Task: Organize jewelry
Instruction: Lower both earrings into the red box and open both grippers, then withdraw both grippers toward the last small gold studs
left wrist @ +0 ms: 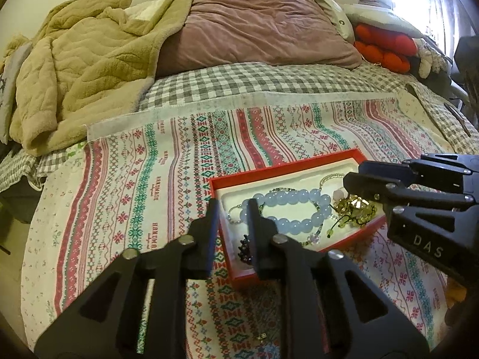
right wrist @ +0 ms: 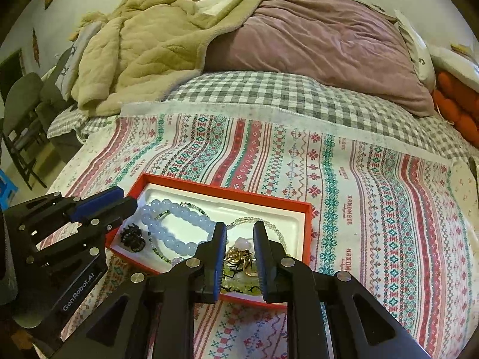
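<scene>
The left gripper (left wrist: 232, 206) hovers over the near-left corner of the red box (right wrist: 221, 190), its jaws narrowly parted and holding nothing, one finger over the box wall and the other just above the pale blue bead bracelet (left wrist: 295, 209). The box sits on a patterned cloth (right wrist: 344, 179) spread across the bed (right wrist: 269, 95), and all the jewelry lies loose in its white tray. At the left end rests a small dark beaded piece (right wrist: 133, 236); beside it the blue bracelet loops over a thin green beaded strand (right wrist: 191, 206). Further right, a gold cluster (right wrist: 239, 257) and a green-beaded piece on dark cord (right wrist: 239, 287) lie tangled together near a pale pink bead (right wrist: 243, 243). The right gripper (right wrist: 239, 257) hangs directly above that tangle, jaws moderately open and empty, fingers straddling the gold piece. The pieces overlap, so I'd expect a pinch here to catch cord and chain together and drag neighbours out with it. The box is light and the bed soft; a downward push could tip or slide it and scatter the smaller pieces into the bedding.
</scene>
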{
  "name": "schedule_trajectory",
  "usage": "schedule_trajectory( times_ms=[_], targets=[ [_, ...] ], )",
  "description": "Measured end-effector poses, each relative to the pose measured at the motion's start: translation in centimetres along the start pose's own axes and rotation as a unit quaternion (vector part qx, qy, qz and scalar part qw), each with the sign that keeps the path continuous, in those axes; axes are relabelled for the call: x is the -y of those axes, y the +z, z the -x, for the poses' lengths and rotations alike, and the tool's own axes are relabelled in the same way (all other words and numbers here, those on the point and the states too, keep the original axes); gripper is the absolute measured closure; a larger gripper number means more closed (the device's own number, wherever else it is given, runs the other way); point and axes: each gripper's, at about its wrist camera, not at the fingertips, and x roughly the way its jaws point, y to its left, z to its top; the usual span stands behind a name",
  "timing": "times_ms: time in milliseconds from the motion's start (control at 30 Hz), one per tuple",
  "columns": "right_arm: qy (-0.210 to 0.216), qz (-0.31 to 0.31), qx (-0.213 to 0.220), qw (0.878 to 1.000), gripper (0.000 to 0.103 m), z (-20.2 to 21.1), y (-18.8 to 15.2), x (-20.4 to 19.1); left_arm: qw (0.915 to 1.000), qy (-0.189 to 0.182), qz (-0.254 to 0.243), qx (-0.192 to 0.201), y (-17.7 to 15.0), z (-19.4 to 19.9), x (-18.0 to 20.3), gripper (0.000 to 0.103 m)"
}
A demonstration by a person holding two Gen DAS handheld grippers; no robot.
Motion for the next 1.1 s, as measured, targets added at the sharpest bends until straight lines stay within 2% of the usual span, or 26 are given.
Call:
schedule_trajectory(
  times_ms=[100,133,167,267,333,433,533,833,1100],
  targets=[
    [-0.002,0.000,0.002,1.000,0.065,0.5,0.0,0.0,1.0000,0.001,0.004,0.008,0.1,0.9,-0.2,0.064],
    [-0.002,-0.002,0.005,1.000,0.051,0.7,-0.1,0.1,0.9999,0.002,0.006,0.008,0.1,1.1,-0.3,0.061],
    [0.000,-0.004,0.010,1.000,0.047,1.0,-0.1,0.1,0.9999,0.003,0.008,0.008,0.0,1.3,-0.4,0.060],
    [0.001,-0.004,0.015,1.000,0.047,1.7,0.0,0.2,0.9998,0.006,0.019,0.005,-0.1,1.8,-0.9,0.051],
    [0.001,-0.001,0.017,1.000,0.047,2.1,-0.1,0.2,0.9996,0.009,0.025,0.003,-0.4,2.3,-1.1,0.040],
    [-0.001,0.002,0.016,1.000,0.047,2.6,-0.3,0.2,0.9995,0.010,0.028,-0.003,-0.7,2.9,-1.4,0.030],
    [-0.002,0.003,0.012,1.000,0.043,3.1,-0.6,0.1,0.9993,0.011,0.035,-0.012,-1.1,3.4,-1.7,0.020],
    [-0.003,0.006,0.000,1.000,0.031,5.1,-1.8,-0.5,0.9965,0.024,0.053,-0.060,-3.0,4.6,-2.5,0.017],
    [-0.004,0.003,-0.035,0.999,0.029,6.0,-3.5,-0.9,0.9920,0.035,0.056,-0.108,-5.0,5.2,-2.9,0.017]
  ],
)
